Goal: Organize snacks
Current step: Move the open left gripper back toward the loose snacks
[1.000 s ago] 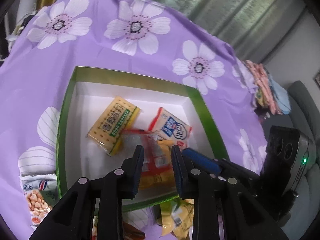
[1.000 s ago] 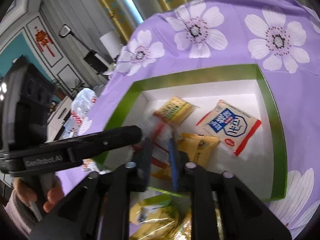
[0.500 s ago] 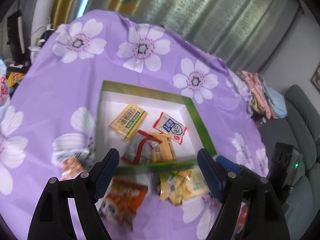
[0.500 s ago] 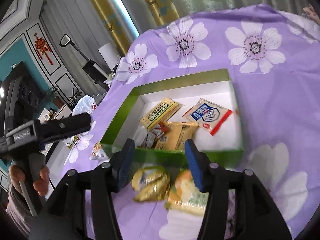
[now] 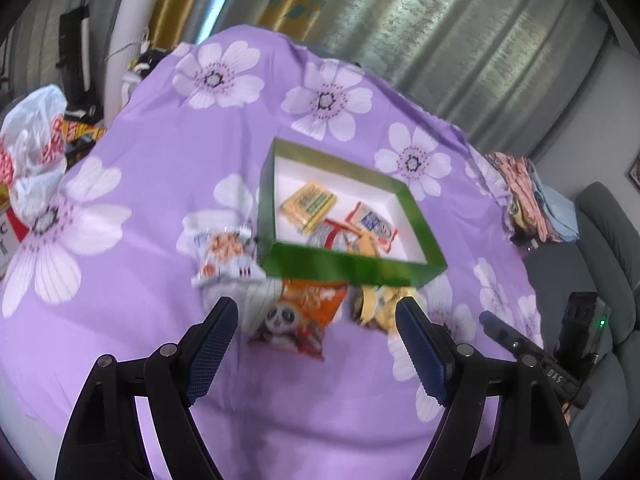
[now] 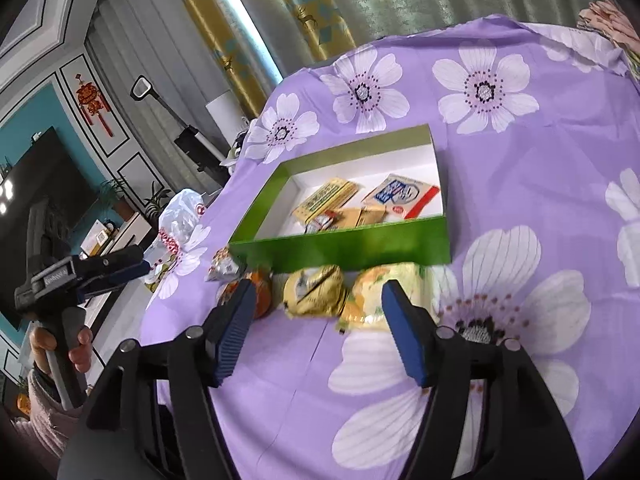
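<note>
On the far left, off the table edge, a white plastic bag (image 5: pixel 34 148) lies crumpled. The table is covered with a purple cloth (image 5: pixel 160 128) with big white flowers.

My left gripper (image 5: pixel 316 322) hangs above the near part of the cloth with its two fingers spread wide; they have just been opening and nothing is between them. Beyond its left finger, a white packet with peanuts printed on it (image 5: pixel 226 256) lies on the cloth, just beside the left wall of the green box (image 5: pixel 352 266). To the right of it, an orange packet with a panda (image 5: pixel 298 314) lies against the near wall of the box. Further right, a yellow packet (image 6: pixel 314 290) and a yellow-orange packet (image 6: pixel 378 294) lie side by side, also near that wall.

Inside the box, on its white floor, I see a yellow cracker pack (image 5: pixel 308 205) at the far left, a silver and red packet (image 5: pixel 330 236) and a tan packet (image 5: pixel 366 246) close to the near wall, and a white and blue packet with red edges (image 5: pixel 372 224) at the right.

My right gripper (image 6: pixel 318 314) is above the two yellow packets, its fingers also spread and just opening further, touching nothing. In its view, my left hand (image 6: pixel 60 344) grips the handle of the other gripper at the far left.
</note>
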A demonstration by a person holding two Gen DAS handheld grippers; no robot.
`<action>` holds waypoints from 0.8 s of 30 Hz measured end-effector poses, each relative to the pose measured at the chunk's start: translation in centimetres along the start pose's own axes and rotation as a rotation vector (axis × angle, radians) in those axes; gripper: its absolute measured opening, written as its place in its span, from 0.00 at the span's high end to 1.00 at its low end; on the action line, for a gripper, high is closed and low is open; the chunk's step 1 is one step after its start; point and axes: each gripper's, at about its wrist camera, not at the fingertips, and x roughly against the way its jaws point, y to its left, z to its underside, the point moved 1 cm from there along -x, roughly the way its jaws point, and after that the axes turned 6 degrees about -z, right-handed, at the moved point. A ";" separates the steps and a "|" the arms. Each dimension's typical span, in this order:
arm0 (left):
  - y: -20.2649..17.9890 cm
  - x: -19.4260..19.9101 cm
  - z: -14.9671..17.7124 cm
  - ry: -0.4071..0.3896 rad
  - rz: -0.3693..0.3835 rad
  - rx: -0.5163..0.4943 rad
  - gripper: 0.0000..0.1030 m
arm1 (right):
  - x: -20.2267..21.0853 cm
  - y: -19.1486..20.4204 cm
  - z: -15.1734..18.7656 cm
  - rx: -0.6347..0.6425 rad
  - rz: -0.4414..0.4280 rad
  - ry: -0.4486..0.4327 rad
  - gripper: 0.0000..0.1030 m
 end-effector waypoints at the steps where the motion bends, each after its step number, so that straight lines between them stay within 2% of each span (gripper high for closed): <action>1: -0.1 -0.2 0.5 0.016 0.014 0.002 0.21 | 0.0 0.1 0.4 0.002 0.001 0.004 0.35; 8: -2.5 -2.2 3.2 0.107 0.160 -0.016 0.21 | -1.0 0.2 3.1 0.028 0.007 0.064 0.34; 14: -4.7 -4.1 4.4 0.159 0.185 -0.062 0.21 | -2.2 0.5 4.1 0.089 0.031 0.106 0.34; 24: -7.6 -6.4 4.3 0.138 0.139 -0.196 0.21 | -4.4 0.5 4.6 0.163 0.032 0.147 0.34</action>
